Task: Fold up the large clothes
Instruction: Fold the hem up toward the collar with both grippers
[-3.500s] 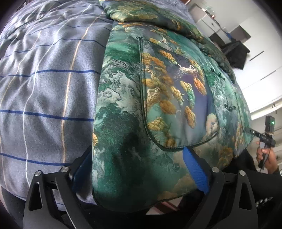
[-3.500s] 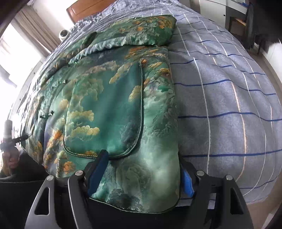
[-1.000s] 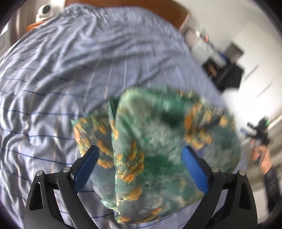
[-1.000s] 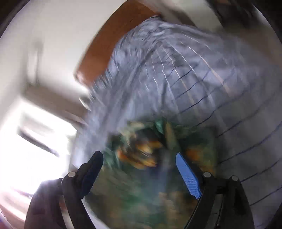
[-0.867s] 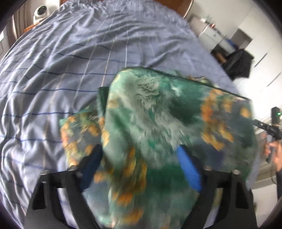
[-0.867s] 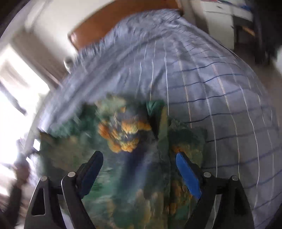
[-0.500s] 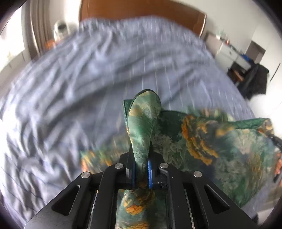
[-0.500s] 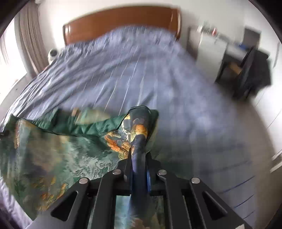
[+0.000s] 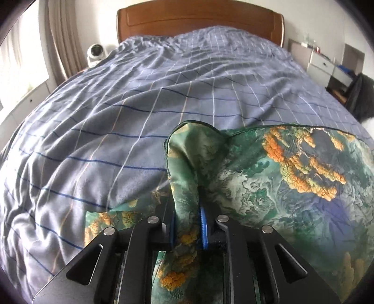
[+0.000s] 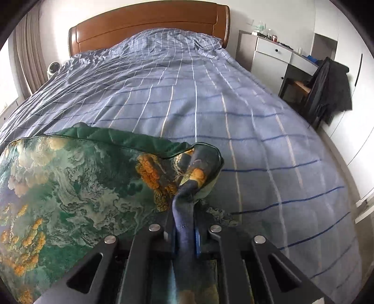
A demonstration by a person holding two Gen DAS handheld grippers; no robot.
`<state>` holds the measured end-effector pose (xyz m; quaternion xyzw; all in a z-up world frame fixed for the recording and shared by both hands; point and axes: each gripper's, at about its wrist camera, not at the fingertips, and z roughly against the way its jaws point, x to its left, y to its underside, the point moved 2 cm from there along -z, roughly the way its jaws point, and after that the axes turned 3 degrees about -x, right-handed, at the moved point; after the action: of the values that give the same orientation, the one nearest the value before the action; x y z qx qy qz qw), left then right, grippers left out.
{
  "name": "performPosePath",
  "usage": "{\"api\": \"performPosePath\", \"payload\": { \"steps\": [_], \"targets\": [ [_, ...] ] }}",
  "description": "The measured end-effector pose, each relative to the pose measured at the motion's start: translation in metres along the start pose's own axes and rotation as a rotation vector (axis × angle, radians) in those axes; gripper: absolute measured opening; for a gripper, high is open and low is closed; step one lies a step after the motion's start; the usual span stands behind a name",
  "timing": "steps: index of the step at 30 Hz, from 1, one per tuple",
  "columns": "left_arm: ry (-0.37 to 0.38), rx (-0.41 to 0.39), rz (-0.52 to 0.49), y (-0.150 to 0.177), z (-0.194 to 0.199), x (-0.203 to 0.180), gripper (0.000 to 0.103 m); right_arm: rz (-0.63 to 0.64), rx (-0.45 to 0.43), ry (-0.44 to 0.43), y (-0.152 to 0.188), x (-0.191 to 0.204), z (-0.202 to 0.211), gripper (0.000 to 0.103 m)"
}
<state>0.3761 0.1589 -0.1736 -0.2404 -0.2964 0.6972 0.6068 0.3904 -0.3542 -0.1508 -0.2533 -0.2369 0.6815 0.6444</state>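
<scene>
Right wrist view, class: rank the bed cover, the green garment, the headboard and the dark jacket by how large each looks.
1. bed cover
2. green garment, enlarged by nearness
3. headboard
4. dark jacket

No readable text

Nothing legible on the garment (image 9: 292, 177), bedding (image 10: 210, 98) or dresser (image 10: 273, 53); its small items are perhaps too blurred.

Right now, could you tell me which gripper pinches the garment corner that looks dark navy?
The right gripper; its garment corner is navy, the left gripper's is green.
</scene>
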Motion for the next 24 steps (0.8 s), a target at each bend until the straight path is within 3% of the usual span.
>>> {"api": "performPosePath", "payload": {
  "steps": [6,13,24],
  "targets": [
    [-0.009,-0.019,-0.016,0.002,-0.006,-0.009,0.017,-0.091,-0.035,-0.066,0.004,-0.009,-0.016,0.013],
    [0.034,-0.026,0.024,-0.001,-0.011,-0.005,0.017,-0.109,-0.043,-0.083,0.006,-0.006,-0.021,0.015],
    [0.037,-0.033,0.028,0.000,-0.011,-0.006,0.017,-0.117,-0.048,-0.090,0.008,-0.008,-0.019,0.017]
  ]
}}
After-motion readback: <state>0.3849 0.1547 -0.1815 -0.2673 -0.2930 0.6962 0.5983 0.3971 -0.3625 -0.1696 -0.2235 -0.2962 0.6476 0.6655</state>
